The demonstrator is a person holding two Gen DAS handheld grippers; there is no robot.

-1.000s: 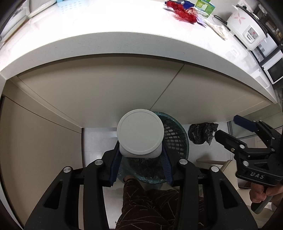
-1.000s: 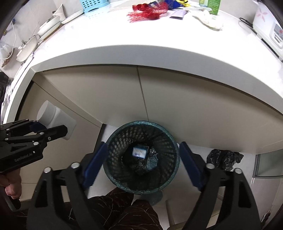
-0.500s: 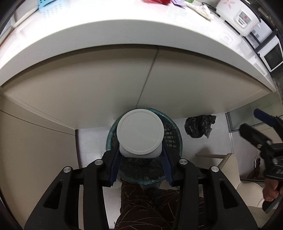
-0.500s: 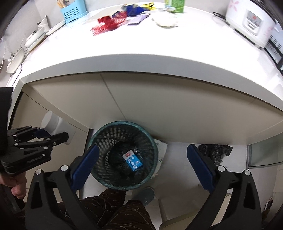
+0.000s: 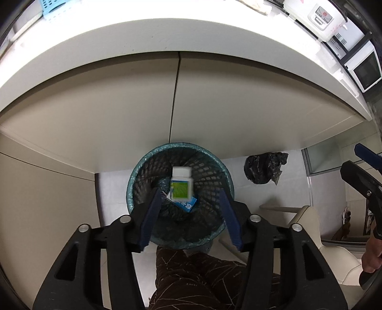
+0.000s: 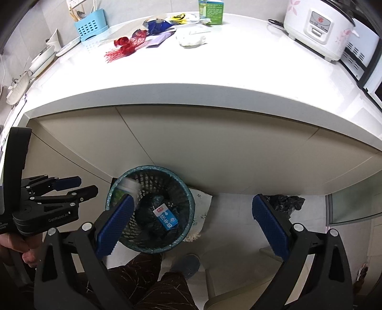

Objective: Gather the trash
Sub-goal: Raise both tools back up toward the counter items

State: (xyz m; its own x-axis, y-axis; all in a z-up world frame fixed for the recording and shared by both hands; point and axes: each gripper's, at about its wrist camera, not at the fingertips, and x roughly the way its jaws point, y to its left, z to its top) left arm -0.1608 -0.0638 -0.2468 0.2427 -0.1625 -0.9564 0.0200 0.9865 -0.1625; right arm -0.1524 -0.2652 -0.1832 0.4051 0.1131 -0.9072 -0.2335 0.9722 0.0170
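Note:
My left gripper [image 5: 189,215] is open above the teal mesh trash bin [image 5: 216,164]. A white bottle with a green label [image 5: 181,183], blurred, is falling free into the bin, above a blue milk carton [image 5: 187,204]. In the right wrist view the bin [image 6: 188,195] stands on the floor under the counter, with the carton [image 6: 166,218] inside and the blurred bottle [image 6: 124,188] at its left rim. My right gripper [image 6: 191,221] is open and empty. Red netting [image 6: 126,46], wrappers [image 6: 158,29], crumpled tissue [image 6: 192,39] and a green carton [image 6: 212,10] lie on the counter.
The white countertop [image 6: 214,71] overhangs beige cabinet fronts [image 5: 119,119]. A rice cooker [image 6: 317,31] and a microwave [image 5: 364,69] stand at the right, a blue utensil basket [image 6: 90,27] at the left. A black bag [image 5: 263,167] lies on the floor. My leg [image 5: 195,281] is below.
My left gripper has opened and let go of the white bottle, which now drops into the bin. The right gripper has lifted and drawn back to the right, showing more of the countertop.

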